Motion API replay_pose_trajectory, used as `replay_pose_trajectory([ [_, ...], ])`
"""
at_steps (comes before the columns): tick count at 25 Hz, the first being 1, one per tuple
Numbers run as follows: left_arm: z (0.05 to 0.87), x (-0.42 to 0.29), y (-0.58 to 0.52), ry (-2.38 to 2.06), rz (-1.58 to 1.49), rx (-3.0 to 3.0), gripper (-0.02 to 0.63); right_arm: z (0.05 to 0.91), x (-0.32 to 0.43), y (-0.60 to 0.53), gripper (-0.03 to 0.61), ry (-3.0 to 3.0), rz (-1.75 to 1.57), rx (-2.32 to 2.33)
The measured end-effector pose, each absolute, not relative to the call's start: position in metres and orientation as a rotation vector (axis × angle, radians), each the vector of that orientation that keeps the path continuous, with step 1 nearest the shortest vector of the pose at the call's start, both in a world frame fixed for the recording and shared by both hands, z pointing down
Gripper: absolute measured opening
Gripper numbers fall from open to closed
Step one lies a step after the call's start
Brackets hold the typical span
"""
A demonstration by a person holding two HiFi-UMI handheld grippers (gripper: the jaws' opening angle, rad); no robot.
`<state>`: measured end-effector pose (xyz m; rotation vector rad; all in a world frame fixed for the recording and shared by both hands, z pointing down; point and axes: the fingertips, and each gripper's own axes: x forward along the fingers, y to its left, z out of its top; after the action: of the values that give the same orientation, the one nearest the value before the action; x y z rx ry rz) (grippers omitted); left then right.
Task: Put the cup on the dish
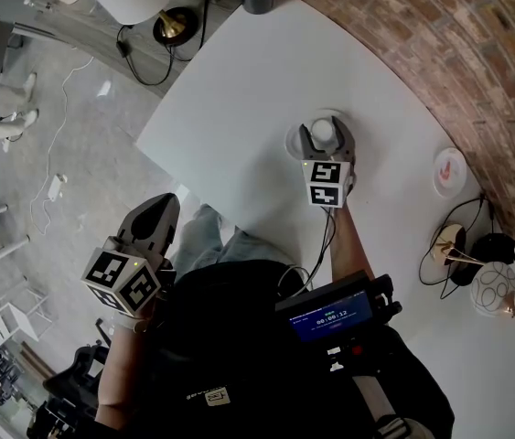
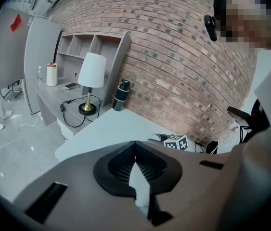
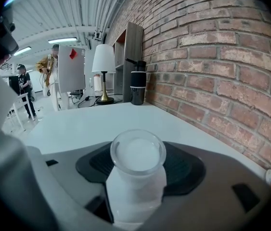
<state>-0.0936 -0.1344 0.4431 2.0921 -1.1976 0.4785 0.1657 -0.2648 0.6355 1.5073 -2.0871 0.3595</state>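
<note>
The cup (image 1: 323, 133) stands upright between the jaws of the right tool (image 1: 327, 138), which grasps it by the body. Seen from the head view it is over the middle of the dish (image 1: 295, 141), whose pale rim shows around it. Whether its base touches the dish I cannot tell. I judge this to be the placing step, almost done: the next move calls for settling the cup straight down, letting the jaws part, and drawing back toward the person without tipping it. The dish sits well in from the edges of the bench (image 1: 239, 108), with bare surface on all sides. The brick wall (image 1: 422, 53) and a small plate (image 1: 449, 172) lie off to the right. The left tool (image 1: 164, 205) hangs clenched and empty off the bench's near edge.
</note>
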Motion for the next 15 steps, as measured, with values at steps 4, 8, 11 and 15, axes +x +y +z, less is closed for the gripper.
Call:
replay_pose_trajectory([
  [4, 0.44, -0.093, -0.131, -1.193, 0.472, 2.108, 0.005, 0.629, 0.167, -0.262, 0.272, -2.092, 0.343, 1.521],
  [8, 0.436, -0.093, -0.129, -1.189, 0.466, 2.124, 0.005, 0.622, 0.168, -0.261, 0.272, -2.096, 0.328, 1.533],
  [11, 0.433, -0.094, -0.126, -1.19, 0.462, 2.135, 0.005, 0.613, 0.168, -0.26, 0.272, -2.106, 0.311, 1.548],
  [15, 0.429, -0.096, -0.124, -1.186, 0.452, 2.156, 0.005, 0.6, 0.167, -0.259, 0.272, -2.109, 0.285, 1.569],
])
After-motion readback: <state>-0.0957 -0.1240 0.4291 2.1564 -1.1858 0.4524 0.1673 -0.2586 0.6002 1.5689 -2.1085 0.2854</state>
